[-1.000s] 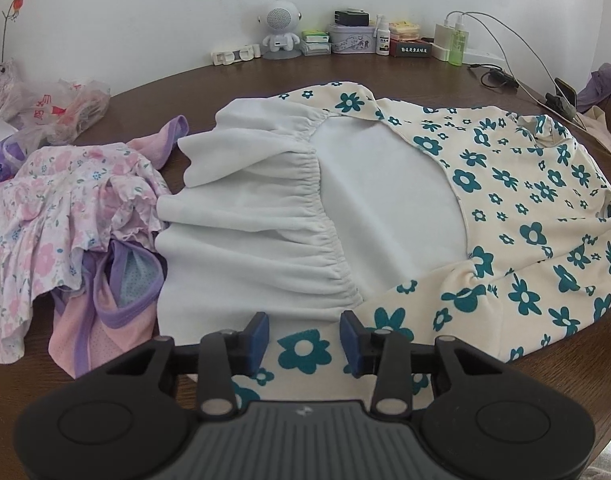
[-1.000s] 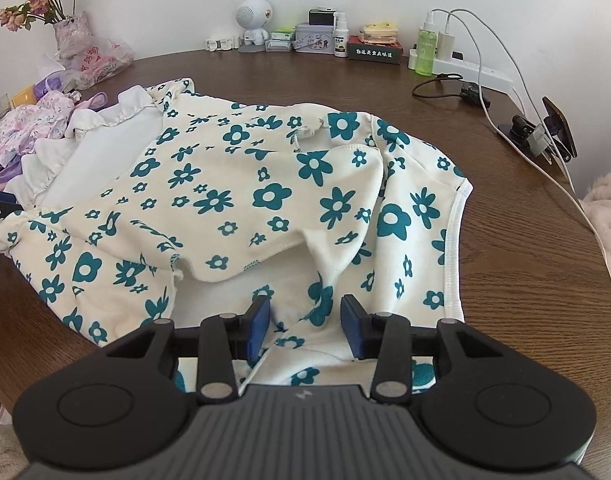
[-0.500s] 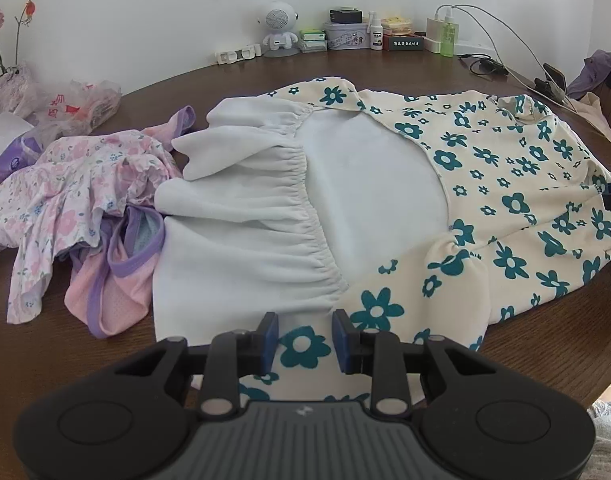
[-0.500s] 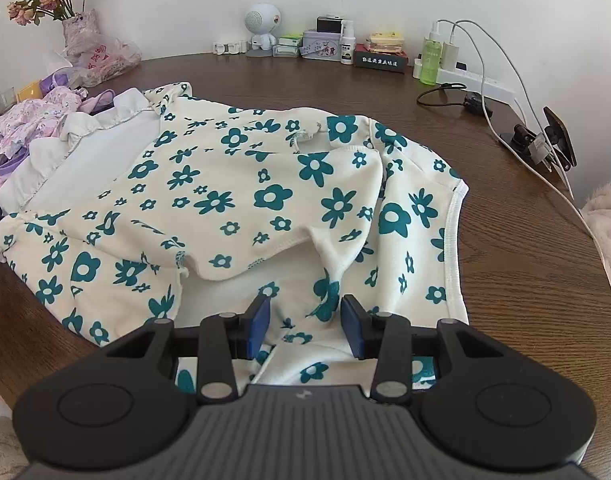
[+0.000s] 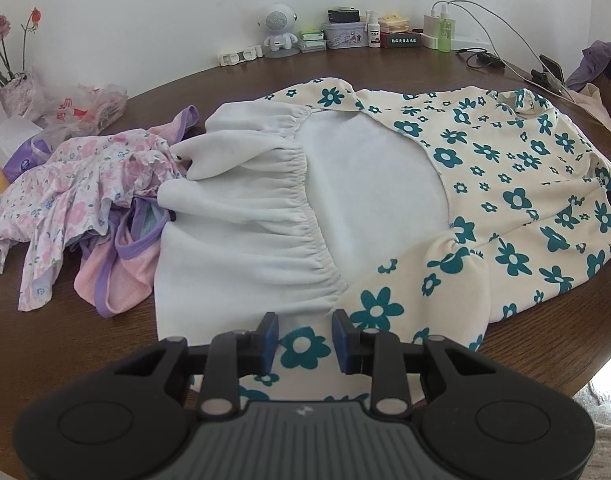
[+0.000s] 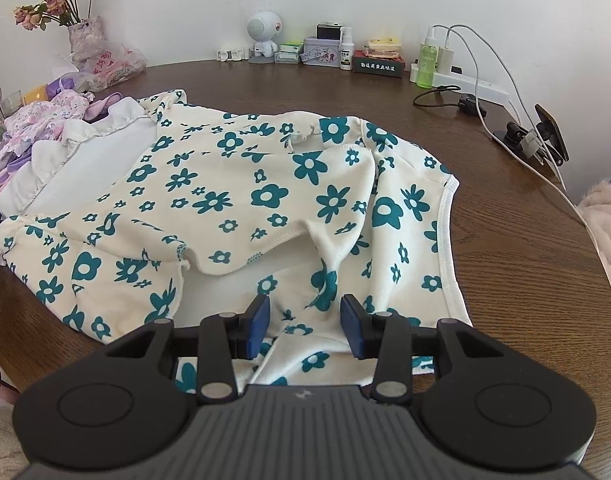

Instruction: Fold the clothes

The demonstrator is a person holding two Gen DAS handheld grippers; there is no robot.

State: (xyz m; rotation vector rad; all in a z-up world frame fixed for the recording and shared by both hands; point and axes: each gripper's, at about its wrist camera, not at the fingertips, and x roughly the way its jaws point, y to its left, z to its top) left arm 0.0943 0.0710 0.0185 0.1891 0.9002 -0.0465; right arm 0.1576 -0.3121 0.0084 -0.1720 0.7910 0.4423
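A cream garment with teal flowers (image 5: 505, 184) lies spread on the round brown table (image 5: 265, 80), its white lining and gathered white frill (image 5: 245, 208) turned up on the left. It also shows in the right wrist view (image 6: 233, 200). My left gripper (image 5: 304, 342) is open, its blue pads on either side of the garment's near hem edge. My right gripper (image 6: 305, 326) is open over the rumpled near edge of the garment. Neither gripper holds cloth.
A heap of pink and purple floral clothes (image 5: 85, 200) lies left of the garment. A plastic bag (image 5: 85, 108) and a vase of roses (image 6: 81, 28) stand at the far left. A robot speaker (image 5: 279, 32), tins, bottles, a power strip (image 6: 465, 76) and cables line the wall.
Both grippers have drawn back slightly toward the table's near edge, so more of the garment shows. The left jaws narrowed a little and opened again. The garment has not moved.
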